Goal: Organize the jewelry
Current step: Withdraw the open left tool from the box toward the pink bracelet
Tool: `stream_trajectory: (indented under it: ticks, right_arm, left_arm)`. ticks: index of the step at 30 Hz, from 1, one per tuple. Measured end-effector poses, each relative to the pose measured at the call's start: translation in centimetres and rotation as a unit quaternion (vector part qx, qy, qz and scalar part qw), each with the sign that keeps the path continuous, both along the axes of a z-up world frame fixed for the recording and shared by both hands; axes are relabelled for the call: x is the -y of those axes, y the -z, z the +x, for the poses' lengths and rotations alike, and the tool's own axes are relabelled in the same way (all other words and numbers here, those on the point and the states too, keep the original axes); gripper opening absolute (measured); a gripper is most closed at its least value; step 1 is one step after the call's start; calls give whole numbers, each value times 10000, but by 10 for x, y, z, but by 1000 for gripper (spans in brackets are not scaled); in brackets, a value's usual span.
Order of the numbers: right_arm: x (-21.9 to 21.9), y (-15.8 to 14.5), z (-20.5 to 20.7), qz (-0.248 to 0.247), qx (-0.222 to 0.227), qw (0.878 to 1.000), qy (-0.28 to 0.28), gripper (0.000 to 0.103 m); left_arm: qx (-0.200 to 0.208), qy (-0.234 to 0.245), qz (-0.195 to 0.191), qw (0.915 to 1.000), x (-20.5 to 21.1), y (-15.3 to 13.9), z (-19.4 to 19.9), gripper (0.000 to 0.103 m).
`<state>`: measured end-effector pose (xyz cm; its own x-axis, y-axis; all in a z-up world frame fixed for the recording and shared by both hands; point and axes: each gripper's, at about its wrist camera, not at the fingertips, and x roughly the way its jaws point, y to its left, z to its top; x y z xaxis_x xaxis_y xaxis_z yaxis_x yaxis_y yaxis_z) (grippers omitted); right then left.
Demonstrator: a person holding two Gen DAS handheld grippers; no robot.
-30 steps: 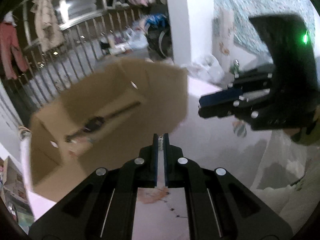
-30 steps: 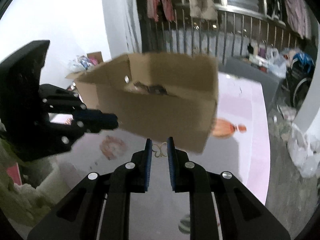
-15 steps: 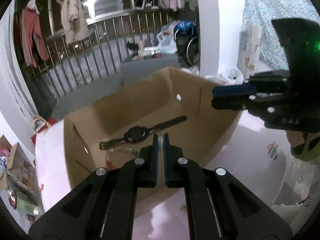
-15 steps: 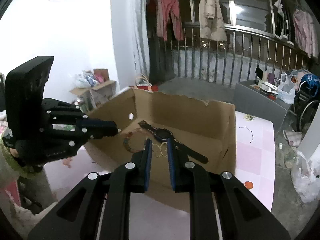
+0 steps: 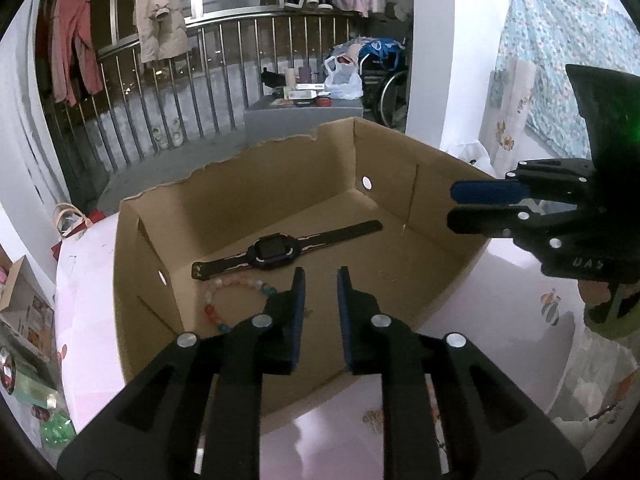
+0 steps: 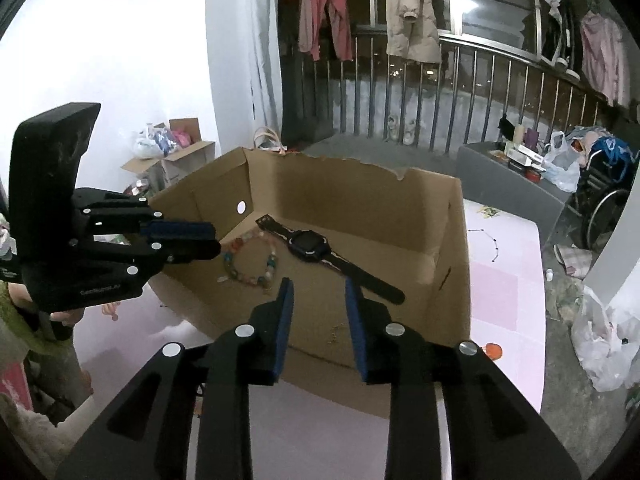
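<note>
An open cardboard box (image 5: 436,280) (image 6: 456,248) stands on a pink table. Inside lie a black watch (image 5: 276,250) (image 6: 310,243), a coloured bead bracelet (image 5: 236,294) (image 6: 250,260) and a thin gold chain (image 6: 335,331) (image 5: 390,276). My left gripper (image 5: 320,292) is open and empty over the box's near wall; it shows from the side in the right wrist view (image 6: 200,236). My right gripper (image 6: 318,300) is open and empty above the chain; it shows in the left wrist view (image 5: 472,204) at the box's right wall.
The pink table (image 6: 504,284) extends right of the box. A metal railing (image 5: 168,92) with hanging clothes stands behind. A grey block with bottles and bags (image 5: 304,108), a wheelchair (image 6: 604,208) and small cartons (image 6: 176,160) sit on the floor around.
Both grippers have opened; the thin chain they held between them now lies on the box floor. Both have moved over the box.
</note>
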<state>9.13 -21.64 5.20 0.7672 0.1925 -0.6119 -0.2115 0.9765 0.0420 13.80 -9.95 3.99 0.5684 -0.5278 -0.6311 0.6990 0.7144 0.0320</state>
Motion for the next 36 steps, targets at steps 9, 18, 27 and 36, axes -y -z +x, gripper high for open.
stream_trajectory:
  ticks: [9,18,27,36]
  right_arm:
    - [0,-7,-43,208,55,9997,-87,30]
    - [-17,28,-60,668,-667,9952,-265,30]
    - [-49,71,-33,642,-1297,9882,-508,30]
    - [-58,87,-11,526,-1555,9851,-507,28]
  left_arm:
    - [116,-159,-109,9997,-31,-15,-37,31]
    - [-169,-126,-101,9997,-56,2,-77,41]
    - [-643,-8,360,9973,-36,70,-74,43]
    - [-274,403,824,9954,-18,89,-83,43]
